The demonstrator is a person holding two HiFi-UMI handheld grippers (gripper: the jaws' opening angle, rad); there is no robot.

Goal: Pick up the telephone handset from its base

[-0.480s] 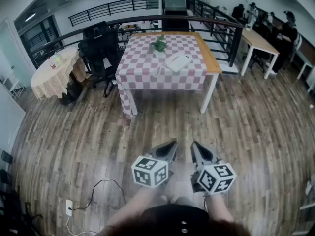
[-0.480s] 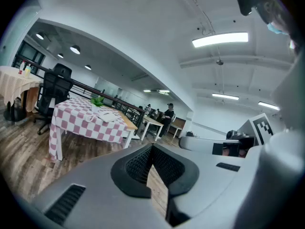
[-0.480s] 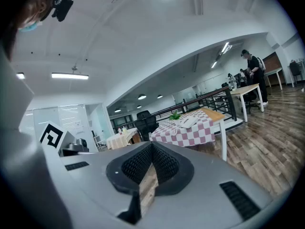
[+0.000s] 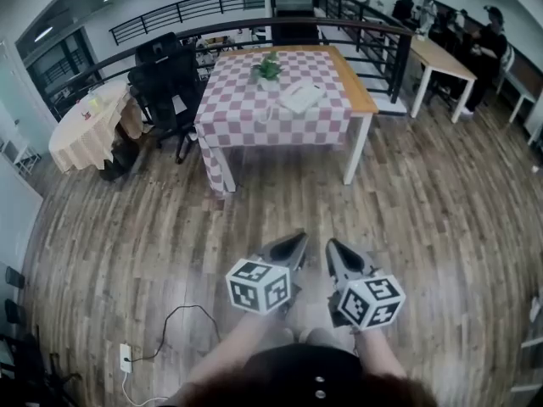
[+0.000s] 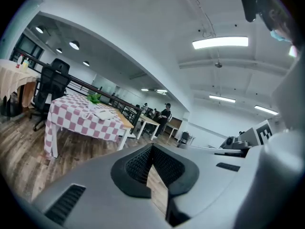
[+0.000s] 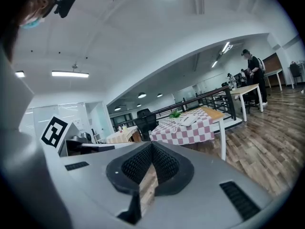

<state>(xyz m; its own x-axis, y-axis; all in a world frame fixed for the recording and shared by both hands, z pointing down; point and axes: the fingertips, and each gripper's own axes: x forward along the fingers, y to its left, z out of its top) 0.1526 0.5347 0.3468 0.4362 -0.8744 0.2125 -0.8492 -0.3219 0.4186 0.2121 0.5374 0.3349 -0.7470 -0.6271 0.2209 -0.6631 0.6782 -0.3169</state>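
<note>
Both mine clenched, nothing in them: left gripper (image 4: 297, 242) jaws tip to tip, right gripper (image 4: 333, 248) the same, both held low in front of me and pointing slightly down over the wood floor (image 4: 127, 227). The telephone (image 4: 303, 97) sits on the checked table (image 4: 246, 125), just beside the small plant (image 4: 268, 69), well apart from me. It is too small here to tell handset from base, but it looks seated. The step in hand, as I judge it, is the approach. To do it well I should close in square to the table's front edge and spread one gripper's jaws before reaching. Then grip the handset across its narrow middle and lift straight up so the base doesn't drag. Watch for a cord, and steer clear of the plant.
</note>
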